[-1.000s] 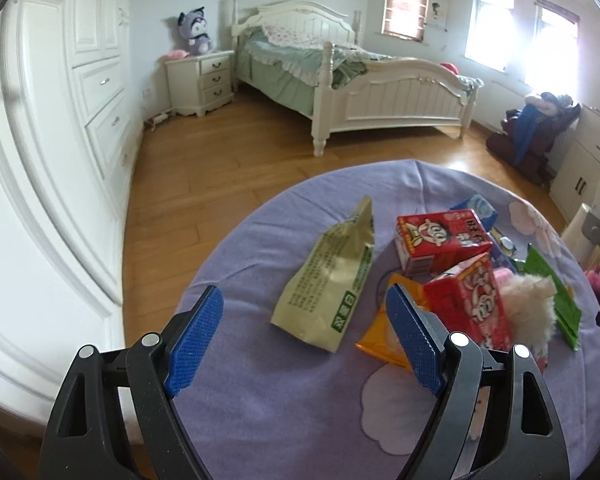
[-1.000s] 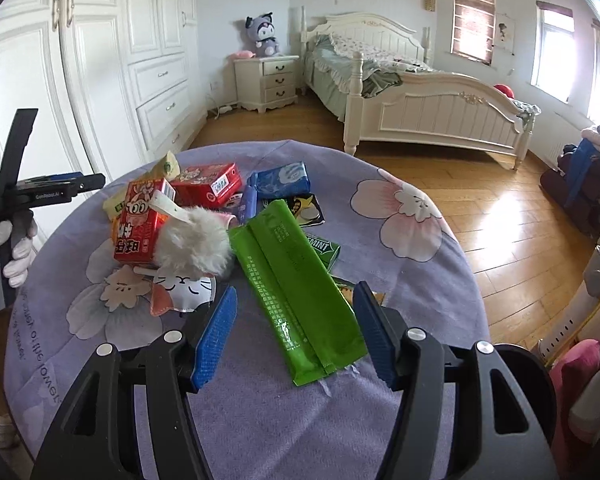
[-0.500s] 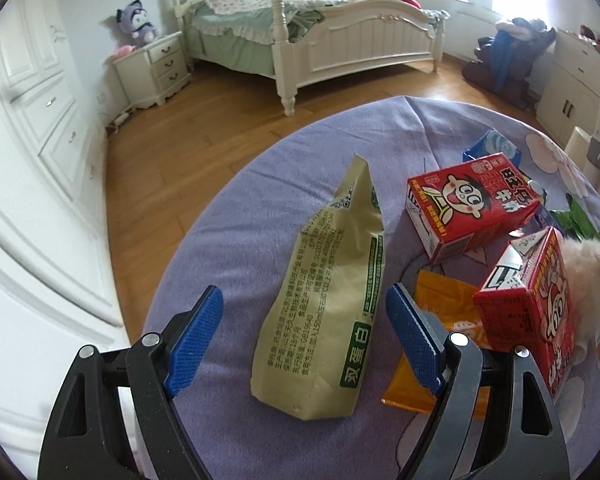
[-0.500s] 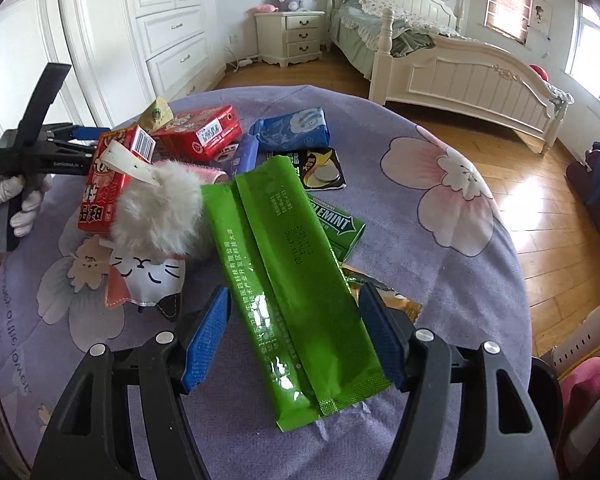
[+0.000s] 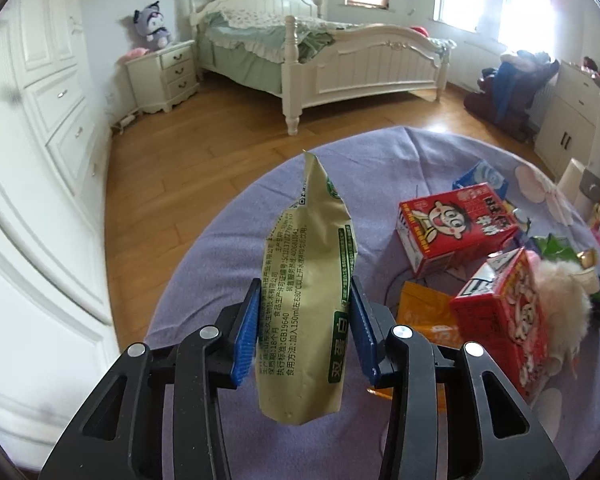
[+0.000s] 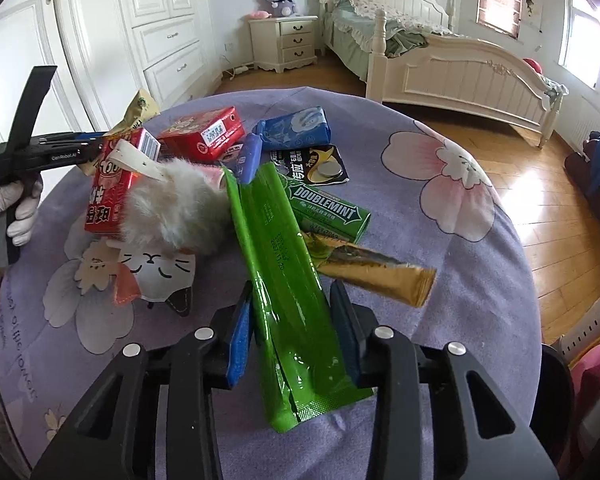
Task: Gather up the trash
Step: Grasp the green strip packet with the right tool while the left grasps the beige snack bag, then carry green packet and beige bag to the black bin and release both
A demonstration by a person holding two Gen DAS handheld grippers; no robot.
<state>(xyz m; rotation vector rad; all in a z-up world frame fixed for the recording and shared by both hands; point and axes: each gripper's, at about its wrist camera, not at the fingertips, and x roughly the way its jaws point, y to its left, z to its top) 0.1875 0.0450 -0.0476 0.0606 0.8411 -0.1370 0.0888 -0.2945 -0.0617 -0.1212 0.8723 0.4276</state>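
My left gripper (image 5: 305, 326) is shut on a tan-green snack pouch (image 5: 308, 292), its blue pads pressing both sides; the pouch tip rises off the purple tablecloth (image 5: 228, 264). My right gripper (image 6: 294, 334) is shut on a long green wrapper (image 6: 284, 268), pads against its edges. The left gripper also shows in the right wrist view (image 6: 48, 152), held by a gloved hand. Other trash lies on the round table: two red drink cartons (image 5: 456, 224) (image 5: 504, 320), an orange packet (image 5: 424, 312), a Doublemint pack (image 6: 328, 212), a gold sachet (image 6: 376, 268), a blue tissue pack (image 6: 296, 128).
A furry white pompom (image 6: 176, 208) and a cat-face packet (image 6: 152, 276) lie left of the green wrapper. A black wrapper (image 6: 320, 164) sits behind it. Beyond the table are wood floor, a white bed (image 5: 340, 56), wardrobe drawers (image 5: 60, 96) and a nightstand (image 6: 284, 40).
Both grippers moved forward over their items and closed: the left on the tan pouch, the right on the green wrapper. Both items are now lifted slightly at the gripped end.
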